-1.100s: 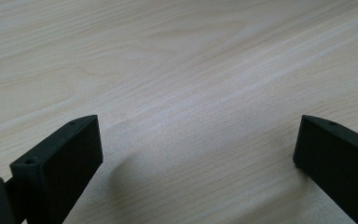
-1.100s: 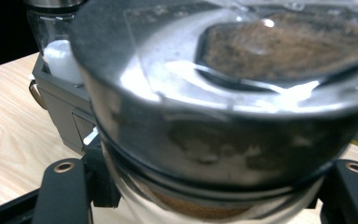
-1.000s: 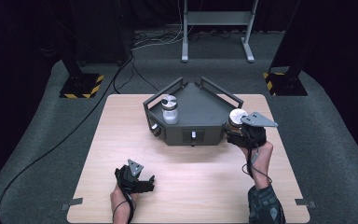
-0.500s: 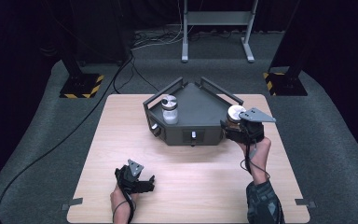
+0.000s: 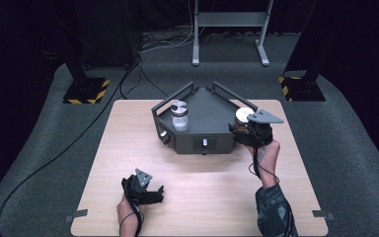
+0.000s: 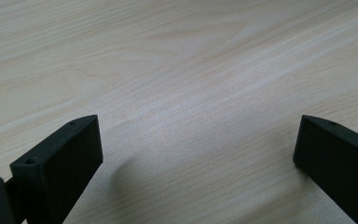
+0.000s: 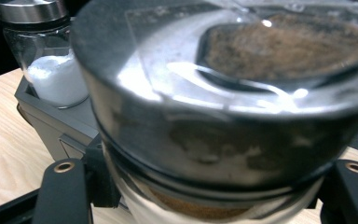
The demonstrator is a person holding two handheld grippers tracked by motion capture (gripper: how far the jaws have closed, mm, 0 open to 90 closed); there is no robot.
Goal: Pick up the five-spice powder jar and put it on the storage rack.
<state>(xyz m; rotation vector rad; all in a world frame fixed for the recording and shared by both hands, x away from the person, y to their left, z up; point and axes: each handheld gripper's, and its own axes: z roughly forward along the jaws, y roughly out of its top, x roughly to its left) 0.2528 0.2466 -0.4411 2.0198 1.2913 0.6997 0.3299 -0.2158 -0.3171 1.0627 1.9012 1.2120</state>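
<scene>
A glass jar of brown powder [image 5: 244, 117] with a silver lid is at the right corner of the dark grey five-sided rack [image 5: 208, 104]. My right gripper [image 5: 249, 130] is shut on it just under the lid. In the right gripper view the brown jar [image 7: 223, 93] is very close, with my right gripper [image 7: 205, 184] clamping both sides. A second jar with white powder [image 5: 179, 115] stands upright in the rack's left slot, also visible as the white jar [image 7: 51, 70]. My left gripper [image 5: 145, 190] rests open on the table near the front left, with bare wood between its jaws [image 6: 198, 144].
The rack has raised handles along its two back edges and knobs on its front face [image 5: 205, 143]. The wooden table [image 5: 128, 138] stands on dark carpet. Cables and stand feet [image 5: 86, 91] lie on the floor behind.
My right gripper has carried the brown jar a little farther away and to the left, toward the rack's right corner. The left gripper has stayed still.
</scene>
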